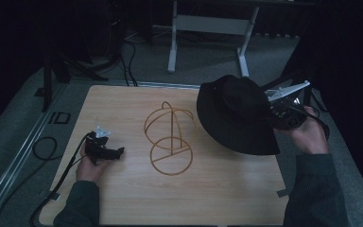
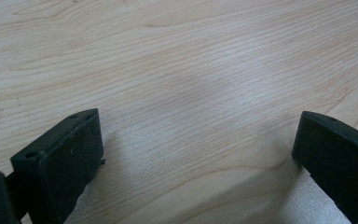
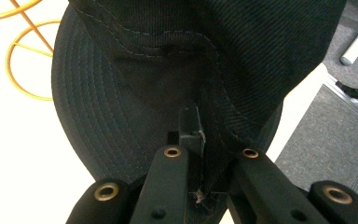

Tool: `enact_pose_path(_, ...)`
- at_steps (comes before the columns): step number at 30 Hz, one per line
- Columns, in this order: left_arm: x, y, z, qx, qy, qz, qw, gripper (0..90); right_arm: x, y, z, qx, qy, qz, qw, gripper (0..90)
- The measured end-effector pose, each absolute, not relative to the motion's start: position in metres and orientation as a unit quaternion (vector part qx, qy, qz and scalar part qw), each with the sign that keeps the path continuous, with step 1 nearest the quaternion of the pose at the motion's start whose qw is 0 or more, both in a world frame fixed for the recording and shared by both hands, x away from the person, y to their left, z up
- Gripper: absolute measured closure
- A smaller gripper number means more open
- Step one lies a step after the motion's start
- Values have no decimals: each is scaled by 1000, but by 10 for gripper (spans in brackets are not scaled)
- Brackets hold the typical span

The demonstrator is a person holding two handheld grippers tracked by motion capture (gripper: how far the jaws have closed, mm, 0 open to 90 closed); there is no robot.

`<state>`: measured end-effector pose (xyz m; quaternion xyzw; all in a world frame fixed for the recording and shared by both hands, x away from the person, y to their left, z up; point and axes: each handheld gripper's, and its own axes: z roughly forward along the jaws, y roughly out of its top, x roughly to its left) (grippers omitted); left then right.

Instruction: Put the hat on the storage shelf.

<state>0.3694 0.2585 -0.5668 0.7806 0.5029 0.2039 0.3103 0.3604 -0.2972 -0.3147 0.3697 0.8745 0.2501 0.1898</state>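
A black bucket hat (image 1: 234,113) hangs in the air over the table's right side, tilted, with my right gripper (image 1: 270,109) shut on its brim. In the right gripper view the jaws pinch the brim of the black hat (image 3: 168,70) close together at my right gripper (image 3: 200,140). A gold wire hat stand (image 1: 170,137) stands upright at the table's middle, left of the hat and apart from it; its rings (image 3: 23,56) show at the upper left. My left gripper (image 1: 116,152) rests low at the table's left, open, its jaws wide apart over bare wood (image 2: 191,93).
The light wooden table (image 1: 123,198) has taped corners. Cables (image 1: 47,146) trail off its left edge onto grey floor. A white desk frame (image 1: 208,28) stands beyond the far edge. Grey floor lies past the table's right edge (image 3: 326,135).
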Motion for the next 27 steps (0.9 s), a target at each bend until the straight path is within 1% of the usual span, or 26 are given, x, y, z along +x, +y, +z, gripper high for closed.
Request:
enact_pose_path(11, 369, 259, -567, 781, 503, 204, 310, 20, 365, -296, -310, 368, 877, 238, 196, 881)
enact_pose_path(27, 369, 259, -567, 781, 503, 204, 310, 20, 365, -300, -295, 357, 872, 264, 207, 882)
